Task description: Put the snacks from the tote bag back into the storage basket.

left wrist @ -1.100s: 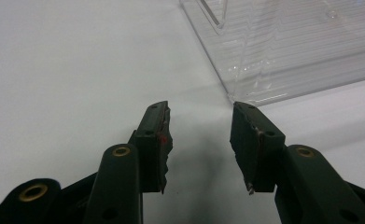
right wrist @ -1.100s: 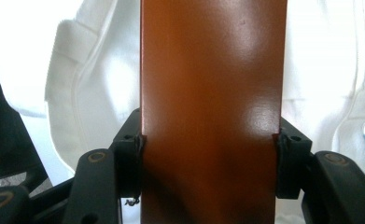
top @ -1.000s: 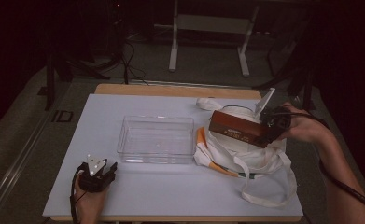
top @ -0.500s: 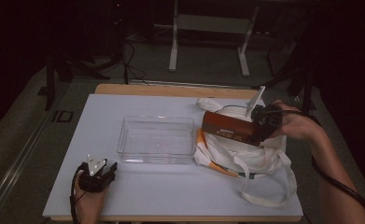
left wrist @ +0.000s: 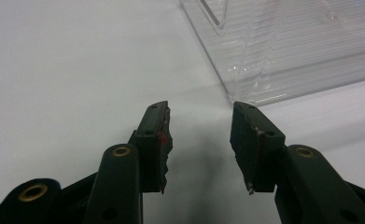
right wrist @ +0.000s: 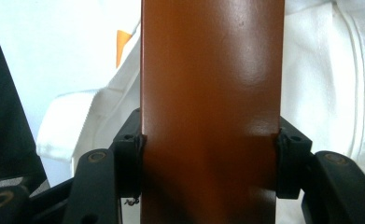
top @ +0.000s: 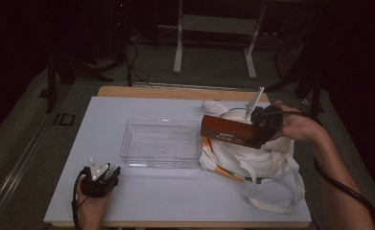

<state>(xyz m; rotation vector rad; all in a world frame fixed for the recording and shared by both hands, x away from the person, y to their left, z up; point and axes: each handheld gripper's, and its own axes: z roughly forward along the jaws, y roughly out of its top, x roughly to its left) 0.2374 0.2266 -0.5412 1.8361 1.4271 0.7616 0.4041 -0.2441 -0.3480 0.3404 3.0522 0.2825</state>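
A long brown box (top: 230,132) hangs above the white cloth bag (top: 252,160), its free end pointing toward the clear plastic tray (top: 160,143). My right gripper (top: 259,128) is shut on the box's right end; in the right gripper view the brown box (right wrist: 211,107) stands between both pads, with the cloth bag (right wrist: 320,84) behind it. My left gripper (top: 107,173) rests on the white table near the front left edge, open. In the left gripper view its jaws (left wrist: 200,140) stand apart over bare table, close to a corner of the clear tray (left wrist: 283,46).
The bag's handles (top: 276,201) loop toward the front right of the white table (top: 99,120). A wooden strip (top: 175,92) runs along the far edge. Beyond it, dark floor with cables and a metal stand (top: 214,38).
The right hand has carried the brown box leftward, toward the tray, and tilted it flatter over the bag. The left gripper has stayed put.
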